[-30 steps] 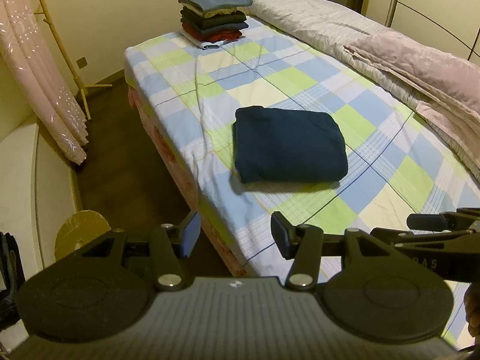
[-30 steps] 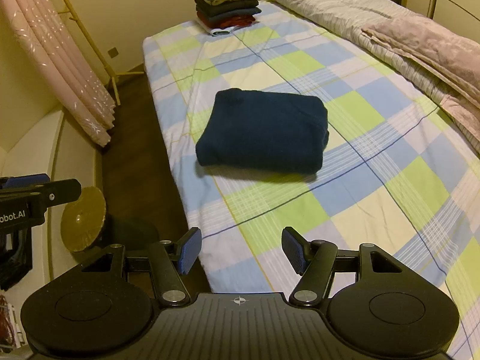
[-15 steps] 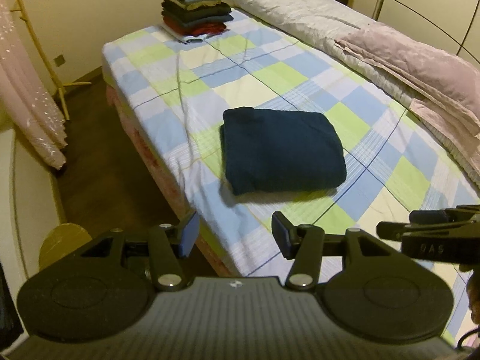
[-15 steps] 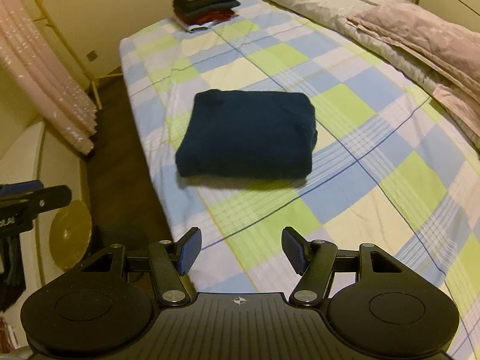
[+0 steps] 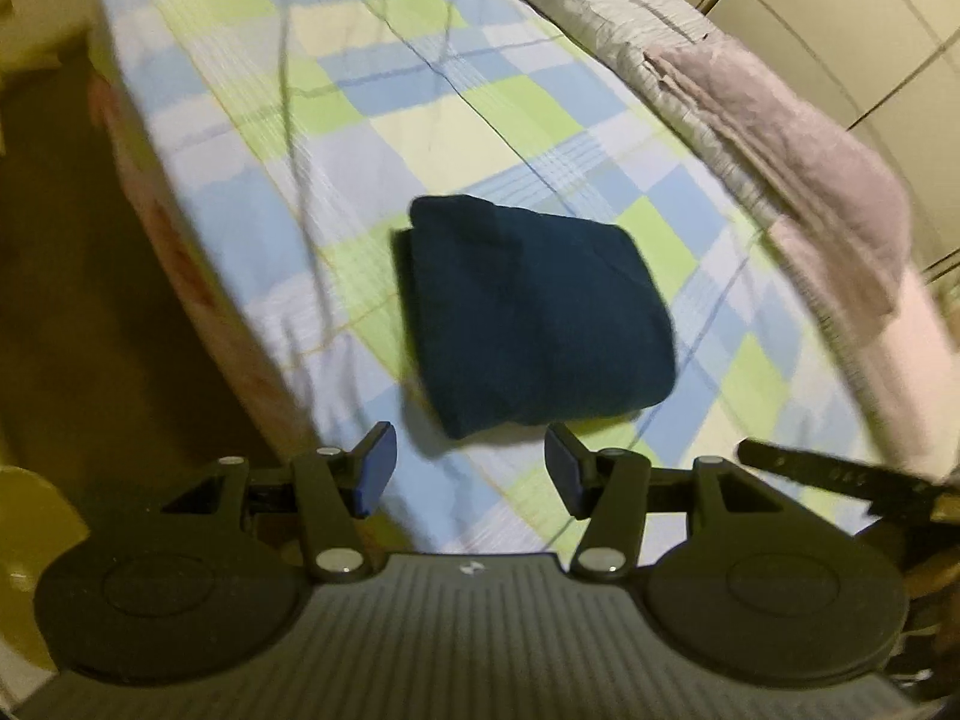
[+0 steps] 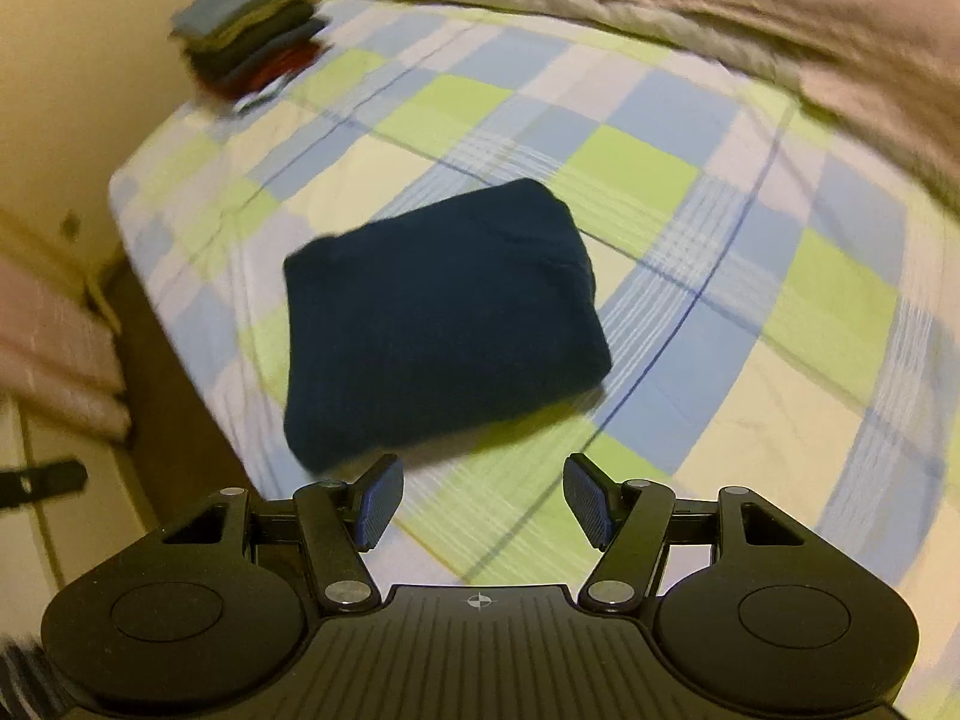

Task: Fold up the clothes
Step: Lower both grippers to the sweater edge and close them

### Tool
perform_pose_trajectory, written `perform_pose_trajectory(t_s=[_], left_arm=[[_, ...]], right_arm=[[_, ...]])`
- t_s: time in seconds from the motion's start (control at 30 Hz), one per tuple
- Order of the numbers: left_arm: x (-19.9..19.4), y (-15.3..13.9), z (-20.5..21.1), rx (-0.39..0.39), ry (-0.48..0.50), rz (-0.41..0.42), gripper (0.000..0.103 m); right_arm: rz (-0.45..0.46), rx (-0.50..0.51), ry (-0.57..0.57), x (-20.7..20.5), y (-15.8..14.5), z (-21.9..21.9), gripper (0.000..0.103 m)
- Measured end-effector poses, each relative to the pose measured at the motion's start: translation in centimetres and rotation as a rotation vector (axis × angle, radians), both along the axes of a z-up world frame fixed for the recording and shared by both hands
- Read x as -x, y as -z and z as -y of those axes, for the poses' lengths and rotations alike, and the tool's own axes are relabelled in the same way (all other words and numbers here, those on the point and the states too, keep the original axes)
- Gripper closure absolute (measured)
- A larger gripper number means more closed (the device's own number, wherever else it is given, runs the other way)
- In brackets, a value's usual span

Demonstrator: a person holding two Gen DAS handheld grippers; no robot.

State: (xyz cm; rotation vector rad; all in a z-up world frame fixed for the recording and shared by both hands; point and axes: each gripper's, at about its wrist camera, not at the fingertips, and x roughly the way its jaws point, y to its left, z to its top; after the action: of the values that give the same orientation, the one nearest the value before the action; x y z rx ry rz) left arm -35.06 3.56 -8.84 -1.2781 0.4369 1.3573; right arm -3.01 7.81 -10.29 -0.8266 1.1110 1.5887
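Folded navy garment lies just ahead of both empty, parted claws, left claw and right claw; neither clearly nearer.

folded garment on bed, stack behind it

folded garment lies on the bed sheet near the bed's left edge; clothes stack at the far corner; bedding along the right.

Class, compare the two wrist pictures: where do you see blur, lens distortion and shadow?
Left wrist view: motion-smeared checked sheet, bed edges bowed by the fisheye. Right wrist view: stack of clothes streaked, folded navy garment soft-edged, casting a shadow toward the camera; dim yellowish light in both.
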Motion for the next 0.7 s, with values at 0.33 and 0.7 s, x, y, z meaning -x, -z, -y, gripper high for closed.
perform_pose_trajectory(t_s=[0.33,0.7], left_arm=[[4.6,9.6,-4.6,0.050,-0.157,0.314,0.045],[4.9,19.4,-7.9,-0.018,-0.336,0.460,0.040]], right_arm=[[-0.158,0.068,0.257,-5.1,5.2,-2.7,0.019],[-0.300,0.061,0.278,-9.6,12.5,-11.6,0.019]])
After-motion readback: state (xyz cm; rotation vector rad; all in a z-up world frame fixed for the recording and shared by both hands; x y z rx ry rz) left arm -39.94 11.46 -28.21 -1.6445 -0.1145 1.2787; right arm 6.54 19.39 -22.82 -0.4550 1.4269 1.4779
